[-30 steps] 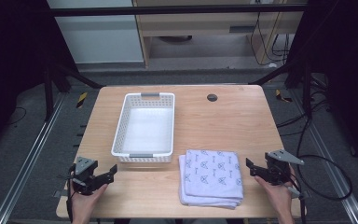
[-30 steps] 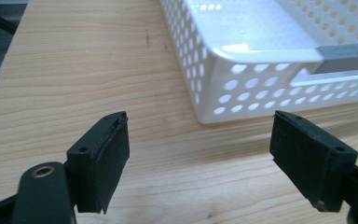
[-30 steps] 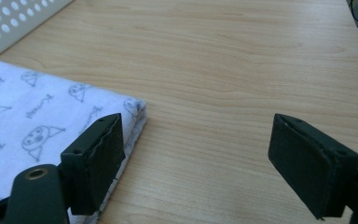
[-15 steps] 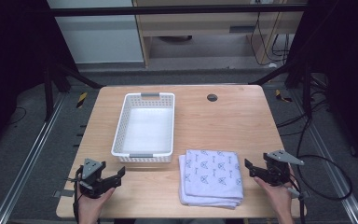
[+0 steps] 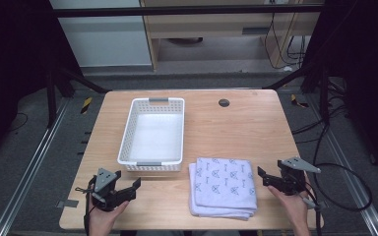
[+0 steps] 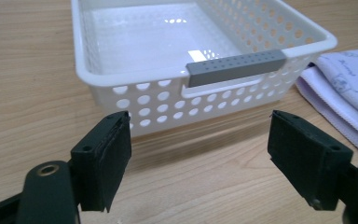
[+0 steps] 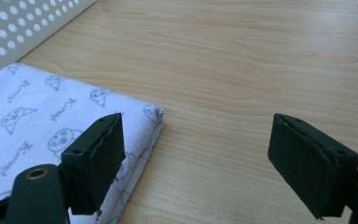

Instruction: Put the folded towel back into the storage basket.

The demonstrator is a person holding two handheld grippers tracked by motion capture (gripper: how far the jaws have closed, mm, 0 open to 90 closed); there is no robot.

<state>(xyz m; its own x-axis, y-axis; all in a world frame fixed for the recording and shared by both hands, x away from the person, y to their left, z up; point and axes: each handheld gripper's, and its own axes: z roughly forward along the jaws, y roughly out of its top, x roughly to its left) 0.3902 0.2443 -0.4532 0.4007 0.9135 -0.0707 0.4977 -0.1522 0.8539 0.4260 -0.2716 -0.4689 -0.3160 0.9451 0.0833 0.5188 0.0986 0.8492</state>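
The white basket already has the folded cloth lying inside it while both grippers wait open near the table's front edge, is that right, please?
Not quite: the white basket is empty. The folded cloth lies on the table beside it, as the high view shows. Both the left gripper and right gripper are open.
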